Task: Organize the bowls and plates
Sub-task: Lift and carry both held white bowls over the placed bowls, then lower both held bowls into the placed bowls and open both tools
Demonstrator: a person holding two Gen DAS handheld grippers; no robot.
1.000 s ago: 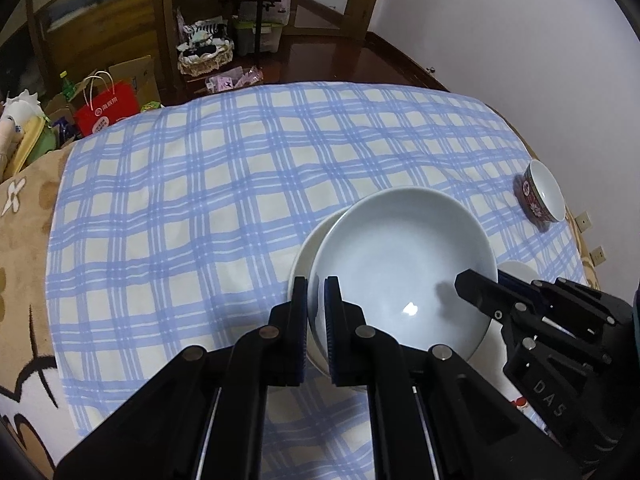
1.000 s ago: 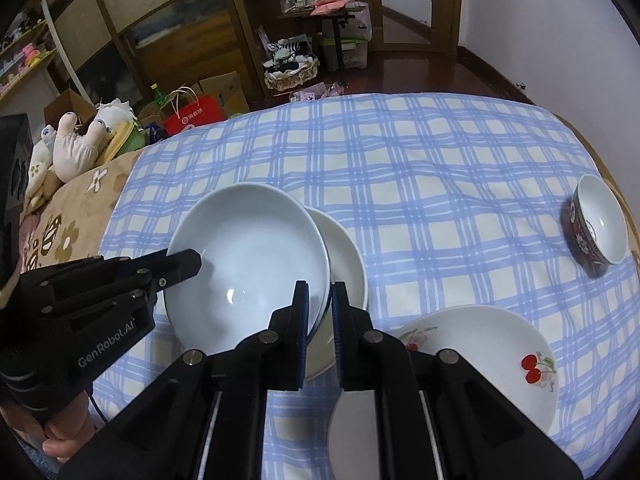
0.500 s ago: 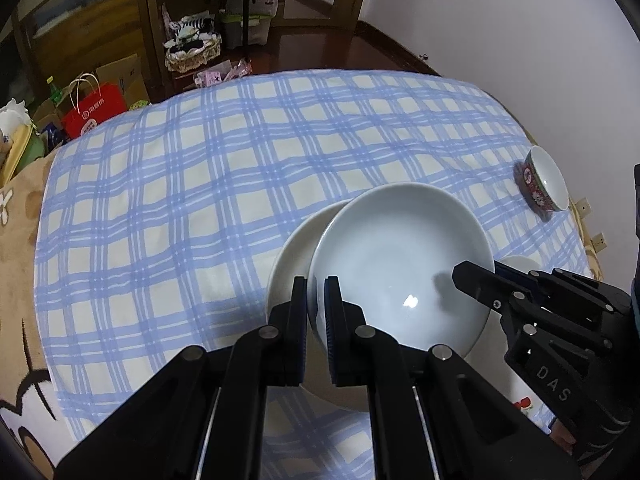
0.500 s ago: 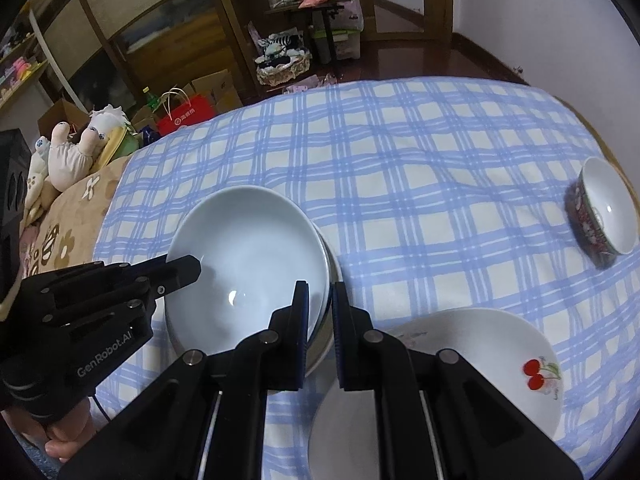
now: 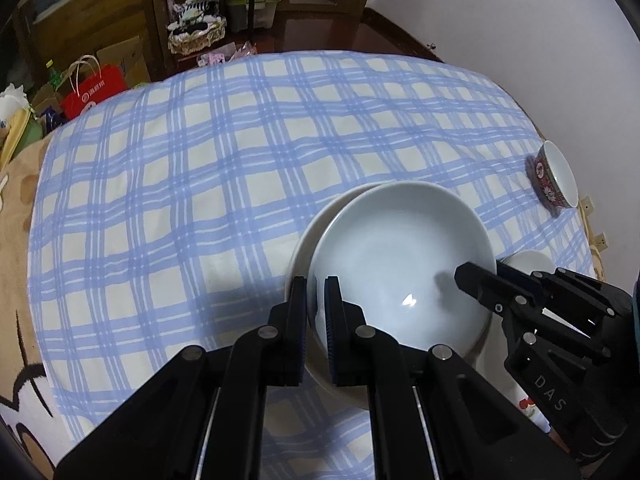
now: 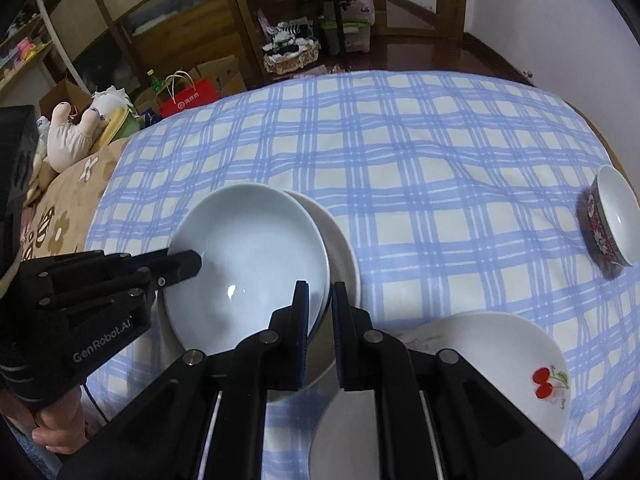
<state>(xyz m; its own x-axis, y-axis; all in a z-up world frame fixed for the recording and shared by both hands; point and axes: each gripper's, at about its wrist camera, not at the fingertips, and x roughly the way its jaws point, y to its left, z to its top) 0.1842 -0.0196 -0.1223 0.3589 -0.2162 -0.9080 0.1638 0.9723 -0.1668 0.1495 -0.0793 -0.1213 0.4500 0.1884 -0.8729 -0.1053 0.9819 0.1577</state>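
Left wrist view had my left gripper (image 5: pixel 316 300) pinched tight on the near rim of the pale blue plate (image 5: pixel 400 256), which sat empty over a white plate (image 5: pixel 304 236) on the blue checked cloth (image 5: pixel 200 184). My right gripper (image 6: pixel 320 304) was clamped on the opposite rim of that same blue plate. Off to the right, a cherry-print plate (image 6: pixel 500 352) lay empty, and a small red-patterned bowl (image 6: pixel 612 216) leaned on its side, nothing in it either.
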